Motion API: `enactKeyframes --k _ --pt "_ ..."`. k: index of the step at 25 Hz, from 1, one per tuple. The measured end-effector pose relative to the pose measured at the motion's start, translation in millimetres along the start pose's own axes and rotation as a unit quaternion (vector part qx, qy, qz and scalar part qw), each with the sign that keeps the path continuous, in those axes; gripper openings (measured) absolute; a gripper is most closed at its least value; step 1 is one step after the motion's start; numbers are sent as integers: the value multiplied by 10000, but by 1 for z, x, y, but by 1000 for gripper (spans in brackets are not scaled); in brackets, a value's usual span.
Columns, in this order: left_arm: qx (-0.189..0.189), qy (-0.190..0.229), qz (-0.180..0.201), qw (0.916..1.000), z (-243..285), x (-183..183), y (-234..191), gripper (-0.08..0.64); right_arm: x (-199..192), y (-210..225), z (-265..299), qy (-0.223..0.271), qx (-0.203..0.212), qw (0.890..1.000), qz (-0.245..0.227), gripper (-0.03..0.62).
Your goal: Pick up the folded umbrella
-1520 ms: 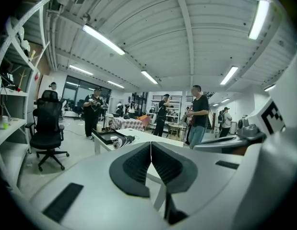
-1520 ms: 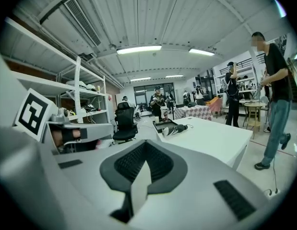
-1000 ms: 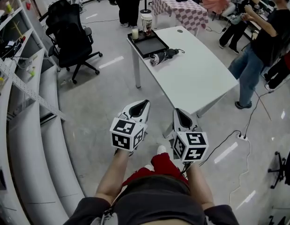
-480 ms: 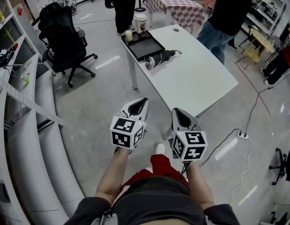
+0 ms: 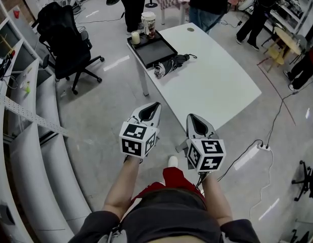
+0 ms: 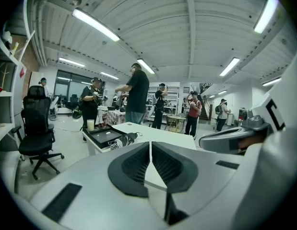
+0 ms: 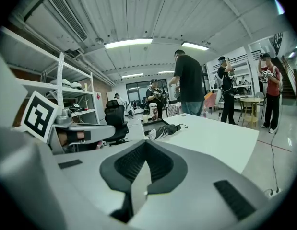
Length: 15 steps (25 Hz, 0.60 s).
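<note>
The worktop (image 5: 217, 85) is plain white. On it a black tray (image 5: 152, 49) is seen, and beside that tray the folded umbrella (image 5: 172, 63), black with a white-and-grey printed end. Short of the worktop, the left gripper (image 5: 154, 107) and right gripper (image 5: 190, 118) are pale grey, their jaws lined in black, their cubes marked with black-and-white squares. Left of the worktop a black office chair (image 5: 62, 37) is seen on glossy grey floor (image 5: 105, 115).

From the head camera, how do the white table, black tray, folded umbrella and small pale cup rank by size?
white table, largest
black tray
folded umbrella, somewhat smaller than the tray
small pale cup, smallest
The three smaller things sit close together, so nearness hardly skews this.
</note>
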State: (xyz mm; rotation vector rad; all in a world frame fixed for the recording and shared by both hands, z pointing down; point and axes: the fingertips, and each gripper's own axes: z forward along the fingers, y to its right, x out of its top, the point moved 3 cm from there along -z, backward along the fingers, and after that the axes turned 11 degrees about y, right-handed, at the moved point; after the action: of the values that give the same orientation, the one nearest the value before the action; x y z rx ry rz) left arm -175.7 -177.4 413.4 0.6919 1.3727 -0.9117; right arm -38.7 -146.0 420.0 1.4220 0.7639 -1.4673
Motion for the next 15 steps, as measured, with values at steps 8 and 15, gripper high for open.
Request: enactKeyframes --k 8,15 --pt "-31 -193 50 9998 65 1 -14 19 5 30 43 -95 131 9998 85 18" --pt "51 -343 232 9991 119 3 -23 82 11 67 73 -139 125 9997 146 18"
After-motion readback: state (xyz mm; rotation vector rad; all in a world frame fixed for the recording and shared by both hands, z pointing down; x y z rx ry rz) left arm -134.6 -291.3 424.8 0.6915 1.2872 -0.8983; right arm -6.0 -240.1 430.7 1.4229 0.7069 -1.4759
